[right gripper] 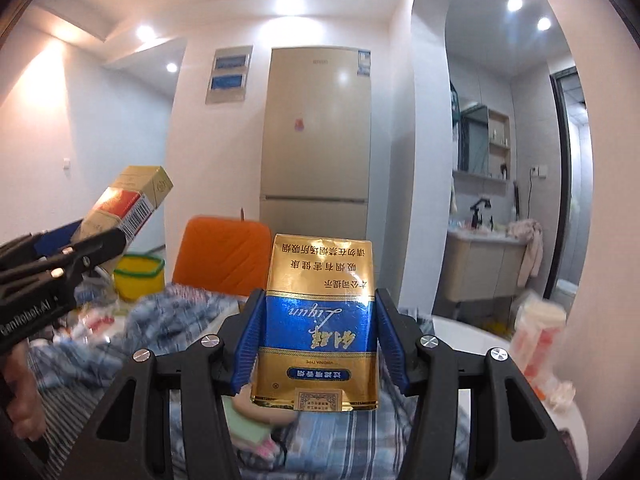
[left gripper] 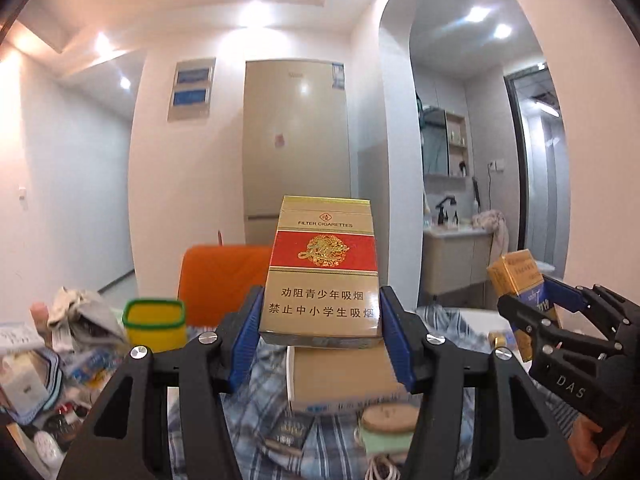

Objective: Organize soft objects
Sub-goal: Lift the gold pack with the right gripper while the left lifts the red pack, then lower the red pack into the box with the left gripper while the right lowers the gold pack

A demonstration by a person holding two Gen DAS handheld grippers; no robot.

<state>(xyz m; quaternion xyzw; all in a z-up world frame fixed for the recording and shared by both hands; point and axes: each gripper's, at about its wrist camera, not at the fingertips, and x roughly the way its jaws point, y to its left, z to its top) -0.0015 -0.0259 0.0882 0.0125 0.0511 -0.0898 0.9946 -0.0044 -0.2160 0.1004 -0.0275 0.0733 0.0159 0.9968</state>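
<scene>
My left gripper point(left gripper: 320, 320) is shut on a gold and red cigarette pack point(left gripper: 320, 268), held upright above the cluttered table; the same pack shows at the left of the right wrist view point(right gripper: 132, 200). My right gripper point(right gripper: 316, 332) is shut on a gold and blue soft cigarette pack point(right gripper: 316, 320), held upside down; it shows at the right of the left wrist view point(left gripper: 520, 292). Both are raised side by side over a blue plaid cloth point(left gripper: 276, 364).
Below lie a cardboard box point(left gripper: 344, 376), a round wooden-lidded jar point(left gripper: 388, 420), a yellow container with a green rim point(left gripper: 154, 324), crumpled cloth point(left gripper: 80, 316) and small clutter at left. An orange chair back point(right gripper: 224, 252) and a fridge point(right gripper: 316, 136) stand behind.
</scene>
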